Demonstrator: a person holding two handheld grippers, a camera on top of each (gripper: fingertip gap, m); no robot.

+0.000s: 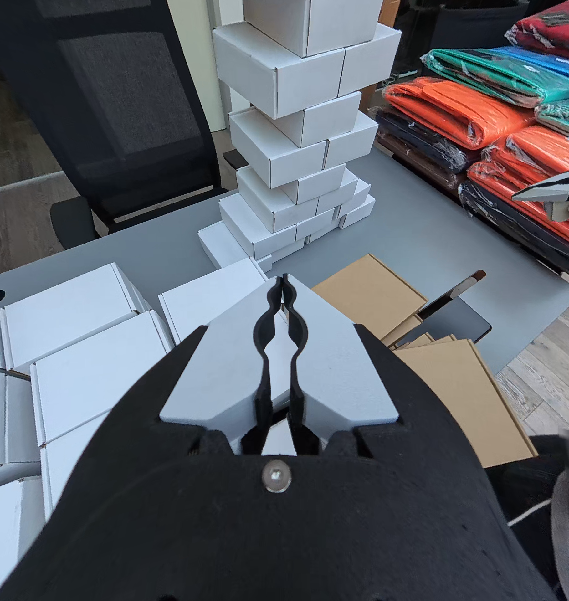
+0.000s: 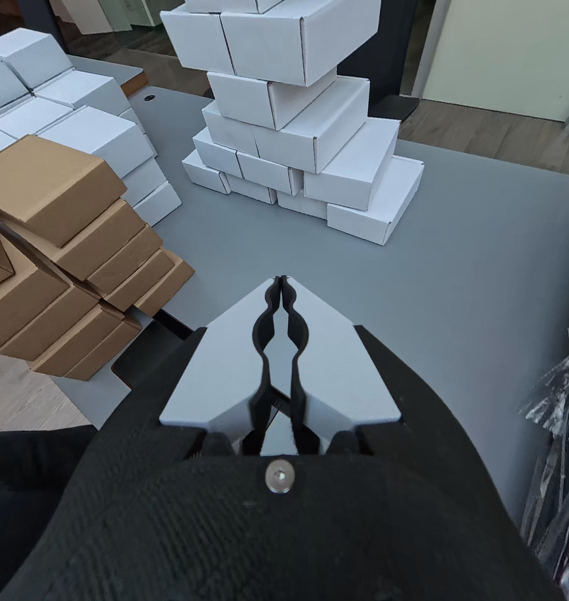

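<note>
My left gripper (image 1: 282,279) is shut and empty, held above a white cardboard box (image 1: 211,299) among several white boxes (image 1: 91,374) at the table's near left. My right gripper (image 2: 281,278) is shut and empty above bare grey table (image 2: 439,292); its tip also shows at the right edge of the left wrist view (image 1: 550,192). A tall tower of white boxes (image 1: 296,136) stands at the middle back of the table, and it also shows in the right wrist view (image 2: 296,130), leaning unevenly.
Brown cardboard boxes (image 1: 367,292) lie right of my left gripper and are stacked at the left in the right wrist view (image 2: 65,253). Wrapped folded clothes in orange, green, blue and red (image 1: 471,110) pile at the right. A black office chair (image 1: 114,113) stands behind the table.
</note>
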